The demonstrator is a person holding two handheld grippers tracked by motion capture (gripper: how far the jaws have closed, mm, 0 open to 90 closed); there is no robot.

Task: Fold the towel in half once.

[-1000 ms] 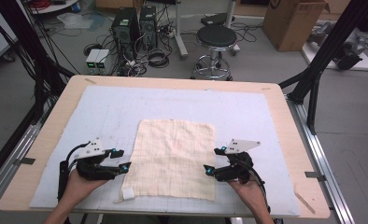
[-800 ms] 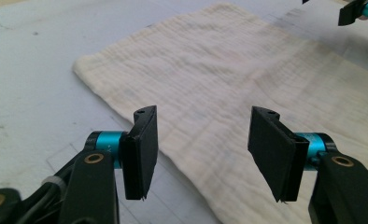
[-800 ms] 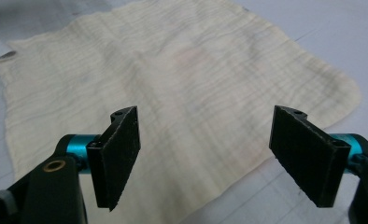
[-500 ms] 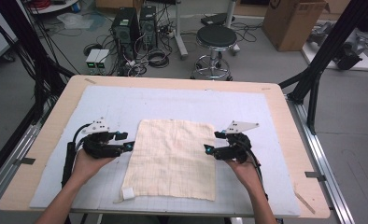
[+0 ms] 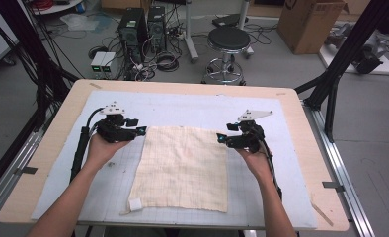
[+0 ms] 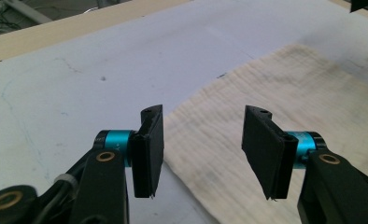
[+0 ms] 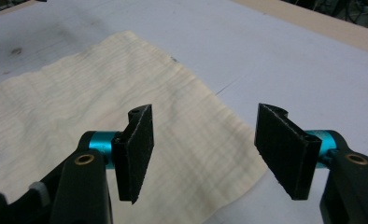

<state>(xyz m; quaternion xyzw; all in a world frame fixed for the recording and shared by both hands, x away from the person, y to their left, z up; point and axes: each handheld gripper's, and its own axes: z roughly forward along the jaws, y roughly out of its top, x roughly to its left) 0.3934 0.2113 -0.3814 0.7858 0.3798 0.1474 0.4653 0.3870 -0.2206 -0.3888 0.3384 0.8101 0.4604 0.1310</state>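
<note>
1. Cream waffle-weave cloth (image 5: 182, 168) lying flat mid-table on white mat (image 5: 291, 163).
2. Likely light, limp, easily wrinkled; best pinched at far corners.
3. Left gripper (image 6: 201, 149) and right gripper (image 7: 210, 154) spread over those corners, just been closing, pinching nothing.

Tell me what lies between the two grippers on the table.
In the high view, the cream cloth lies flat between the left gripper and right gripper, spanning the gap; each gripper is at a far corner.
</note>
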